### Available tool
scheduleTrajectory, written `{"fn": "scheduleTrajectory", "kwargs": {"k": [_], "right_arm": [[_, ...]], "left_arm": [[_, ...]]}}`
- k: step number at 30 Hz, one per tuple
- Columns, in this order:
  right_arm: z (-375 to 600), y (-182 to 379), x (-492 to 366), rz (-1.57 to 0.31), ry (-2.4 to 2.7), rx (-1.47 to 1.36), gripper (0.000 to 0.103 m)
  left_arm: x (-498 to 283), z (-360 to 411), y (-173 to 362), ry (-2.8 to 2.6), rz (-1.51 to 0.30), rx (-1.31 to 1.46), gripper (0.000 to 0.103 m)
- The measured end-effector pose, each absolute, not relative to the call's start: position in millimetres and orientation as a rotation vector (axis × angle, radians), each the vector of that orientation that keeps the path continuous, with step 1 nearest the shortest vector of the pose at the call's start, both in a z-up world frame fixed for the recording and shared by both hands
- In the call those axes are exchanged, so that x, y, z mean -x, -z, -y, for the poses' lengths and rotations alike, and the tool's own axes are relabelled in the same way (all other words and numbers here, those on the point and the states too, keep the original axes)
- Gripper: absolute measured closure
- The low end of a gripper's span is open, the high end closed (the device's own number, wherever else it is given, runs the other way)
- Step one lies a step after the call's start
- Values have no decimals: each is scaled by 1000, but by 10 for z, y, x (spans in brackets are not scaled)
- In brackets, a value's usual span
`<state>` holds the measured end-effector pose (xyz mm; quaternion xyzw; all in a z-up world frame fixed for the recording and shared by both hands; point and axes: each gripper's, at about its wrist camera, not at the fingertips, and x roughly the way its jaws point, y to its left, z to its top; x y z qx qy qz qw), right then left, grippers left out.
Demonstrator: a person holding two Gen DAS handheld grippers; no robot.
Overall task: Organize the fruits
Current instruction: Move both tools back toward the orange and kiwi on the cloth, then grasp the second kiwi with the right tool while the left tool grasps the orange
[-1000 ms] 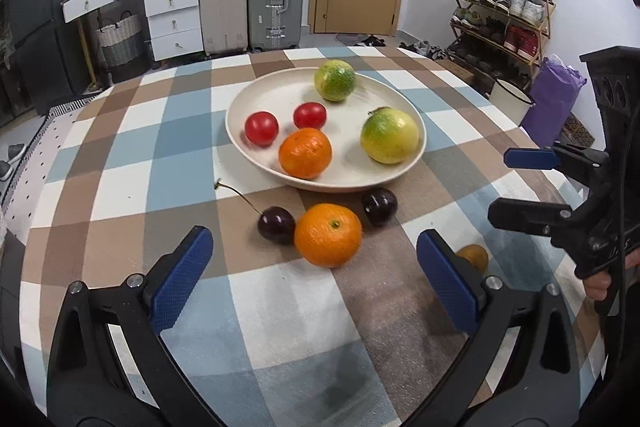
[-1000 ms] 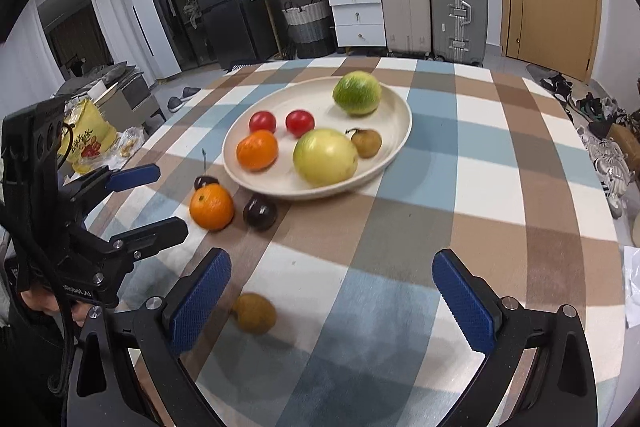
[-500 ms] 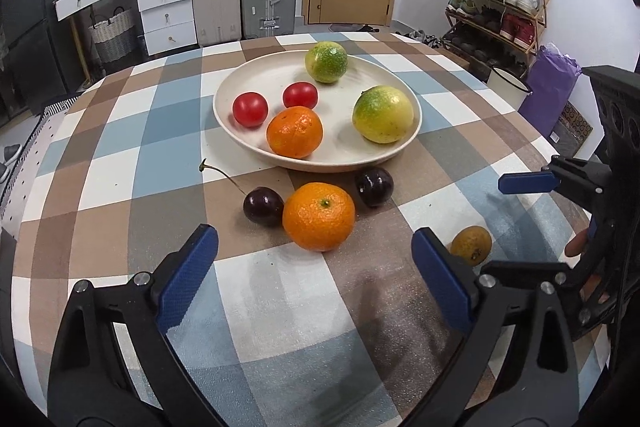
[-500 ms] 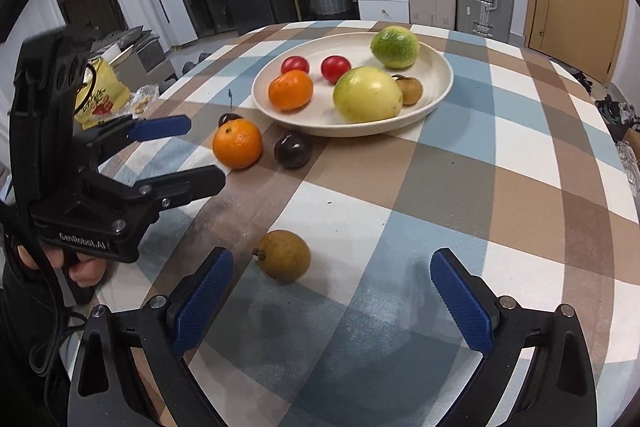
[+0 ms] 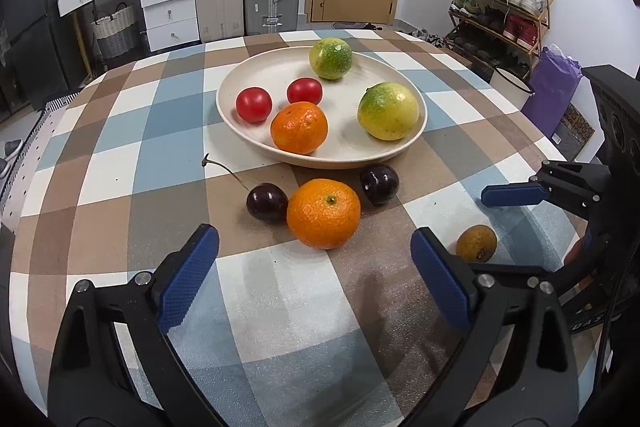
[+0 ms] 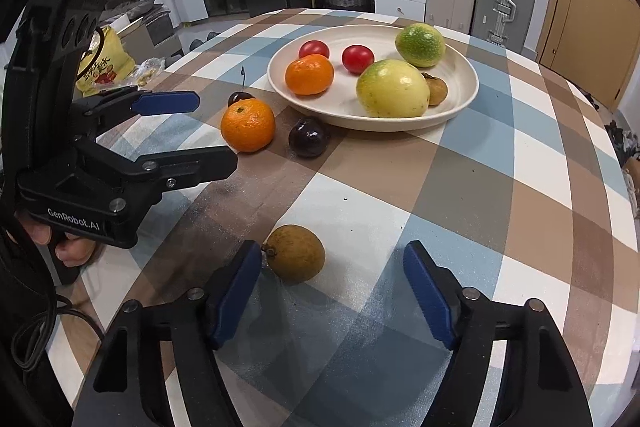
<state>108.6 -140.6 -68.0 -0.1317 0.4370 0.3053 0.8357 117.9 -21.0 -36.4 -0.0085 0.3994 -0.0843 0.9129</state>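
Checkered tablecloth (image 6: 460,187) covering a round table. Right gripper (image 6: 332,291) closing around brown fruit (image 6: 295,253), pads not yet pressing. Left gripper (image 5: 316,275) gaping wide before loose orange (image 5: 324,213). Farther back, plate (image 5: 248,131) holding more fruit.

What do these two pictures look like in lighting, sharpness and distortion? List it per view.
Left wrist view: even indoor light, soft shadows under the loose orange, sharp focus, fisheye bending the checked tablecloth, black corners. Right wrist view: equally sharp, same bending, a faint shadow under the brown fruit by the closing right claw.
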Motion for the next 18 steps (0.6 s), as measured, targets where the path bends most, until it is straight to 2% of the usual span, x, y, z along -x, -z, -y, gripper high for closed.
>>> {"fn": "scheduleTrajectory", "kwargs": {"k": [2,7,12,18], "right_arm": [[1407,677,-1092,-927,-649,279,31],[1434,653,-1108,-928,-673,250,56],[1431,644,-1104,-926,-701,246,74],[1438,619,-1122,-911,-696,247,75]], "left_arm": [[-1178,210,360,173,-824,16,6],[-1181,212,365,173,-825,19,7],[-1177,212,378,172,-828,21,7],[-1185,216,391,173,-829,22,8]]}}
